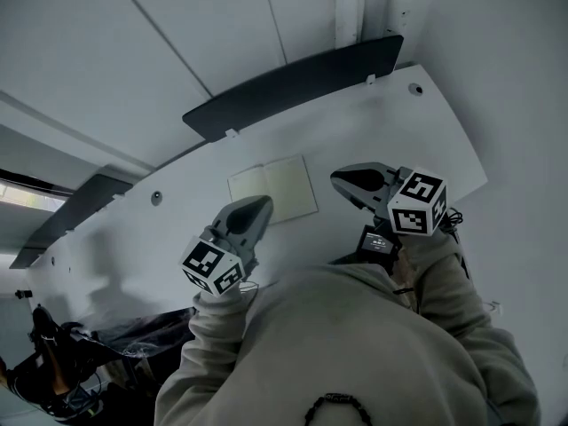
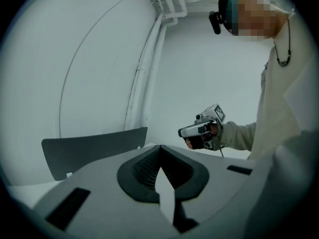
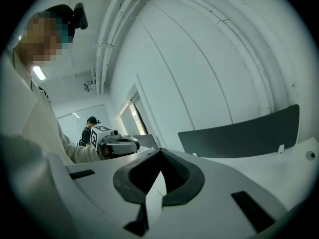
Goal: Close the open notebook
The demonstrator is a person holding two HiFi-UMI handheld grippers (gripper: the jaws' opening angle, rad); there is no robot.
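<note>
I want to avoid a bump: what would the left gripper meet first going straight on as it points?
Likely the notebook on the desk, just beyond the left gripper. Depth is unclear, so it might pass above it.

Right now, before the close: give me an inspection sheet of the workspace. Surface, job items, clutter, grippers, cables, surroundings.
surface: white desk, curved edge, matte.
job's things: notebook lies open and flat on the desk, untouched.
clutter: nothing seen.
grippers: left gripper and right gripper are both shut and empty, flanking the notebook in the head view.
cables: thin cable beside the right gripper's marker cube.
surroundings: dark divider panels behind the desk; second person far off in the background.
</note>
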